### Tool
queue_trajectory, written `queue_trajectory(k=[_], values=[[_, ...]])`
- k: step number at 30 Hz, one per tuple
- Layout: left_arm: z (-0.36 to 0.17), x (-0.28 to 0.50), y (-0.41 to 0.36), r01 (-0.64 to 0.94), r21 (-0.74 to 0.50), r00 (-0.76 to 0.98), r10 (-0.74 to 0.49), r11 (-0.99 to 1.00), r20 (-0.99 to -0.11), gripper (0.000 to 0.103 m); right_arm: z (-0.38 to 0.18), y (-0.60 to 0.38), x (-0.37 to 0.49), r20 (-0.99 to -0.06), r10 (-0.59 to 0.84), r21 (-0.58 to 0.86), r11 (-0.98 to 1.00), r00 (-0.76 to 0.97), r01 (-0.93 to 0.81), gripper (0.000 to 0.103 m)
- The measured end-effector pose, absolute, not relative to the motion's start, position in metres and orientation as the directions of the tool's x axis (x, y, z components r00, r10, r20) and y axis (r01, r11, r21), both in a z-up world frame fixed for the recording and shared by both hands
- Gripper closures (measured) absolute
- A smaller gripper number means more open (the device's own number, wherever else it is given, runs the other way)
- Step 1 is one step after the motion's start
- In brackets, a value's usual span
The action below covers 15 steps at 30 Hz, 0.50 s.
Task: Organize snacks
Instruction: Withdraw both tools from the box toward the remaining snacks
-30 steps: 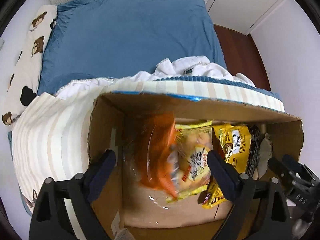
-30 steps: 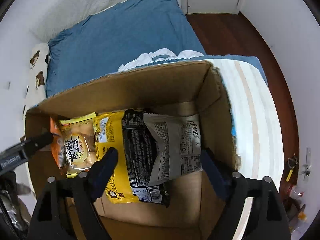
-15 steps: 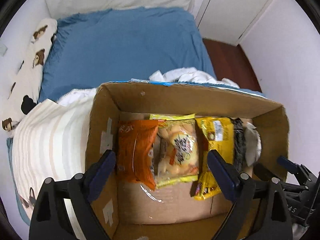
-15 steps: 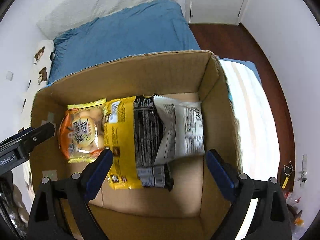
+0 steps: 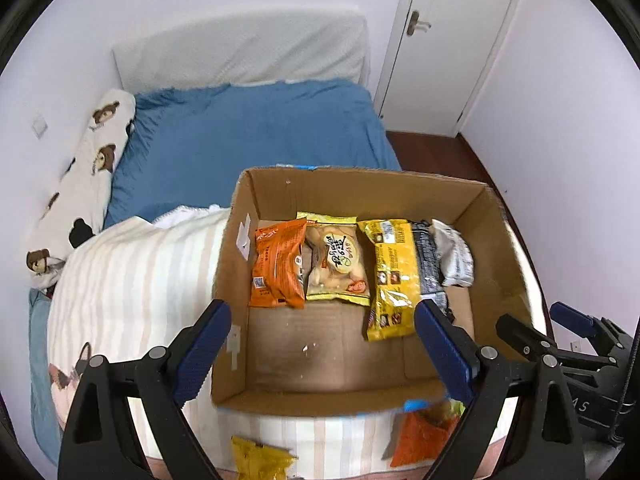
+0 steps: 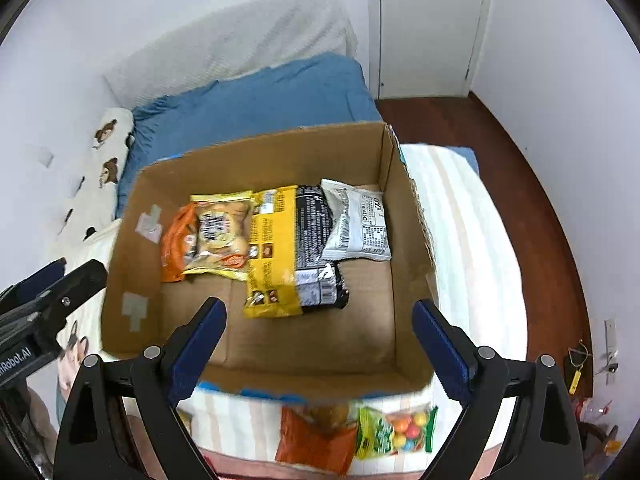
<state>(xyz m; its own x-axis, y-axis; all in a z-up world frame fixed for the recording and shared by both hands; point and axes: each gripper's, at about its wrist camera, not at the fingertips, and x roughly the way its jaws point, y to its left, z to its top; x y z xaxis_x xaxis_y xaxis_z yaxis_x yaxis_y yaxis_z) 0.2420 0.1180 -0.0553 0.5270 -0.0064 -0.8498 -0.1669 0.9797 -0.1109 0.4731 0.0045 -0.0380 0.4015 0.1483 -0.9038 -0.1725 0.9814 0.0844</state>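
An open cardboard box point(image 5: 360, 192) point(image 6: 260, 152) stands on the striped blanket. In it lie an orange packet point(image 5: 276, 264) point(image 6: 172, 248), a yellow-rimmed biscuit packet point(image 5: 336, 260) point(image 6: 218, 236), a yellow packet point(image 5: 394, 276) point(image 6: 272, 252), a black packet point(image 6: 316, 248) and a white packet point(image 5: 454, 256) point(image 6: 358, 224), side by side. My left gripper point(image 5: 322, 320) is open and empty above the box's near left. My right gripper point(image 6: 320, 320) is open and empty above the near wall. Loose snacks lie before the box: an orange bag point(image 5: 424, 436) point(image 6: 316, 436), a yellow packet point(image 5: 260, 456) and a candy bag point(image 6: 396, 432).
The box sits on a striped blanket point(image 5: 132, 280) point(image 6: 472, 260) over a blue bed point(image 5: 248, 136). A bear-print pillow point(image 5: 80, 184) lies at the left. A white door point(image 6: 424, 24) and dark wood floor point(image 6: 520, 184) are at the right.
Both grippers have pulled up and back from the box. The orange packet, in motion a second ago, now lies at rest at the left of the row. Loose snacks came into view.
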Motion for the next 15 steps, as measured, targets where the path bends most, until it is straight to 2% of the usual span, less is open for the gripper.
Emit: queue_trajectory(k=[7,15], values=[[-0.024,0.194,0.105,-0.150,-0.099,0.579,0.006,0.984,-0.815,0.009,0.004,0.002,0.423,-0.867,0.183,0.103,0.976,0.463,-0.194,0.007],[-0.014,0.137,0.097,-0.157,-0.126,0.598,-0.008,0.980,-0.802,0.009,0.020,-0.014,0.365,-0.850,0.234,0.167,0.969,0.472,-0.180,0.007]])
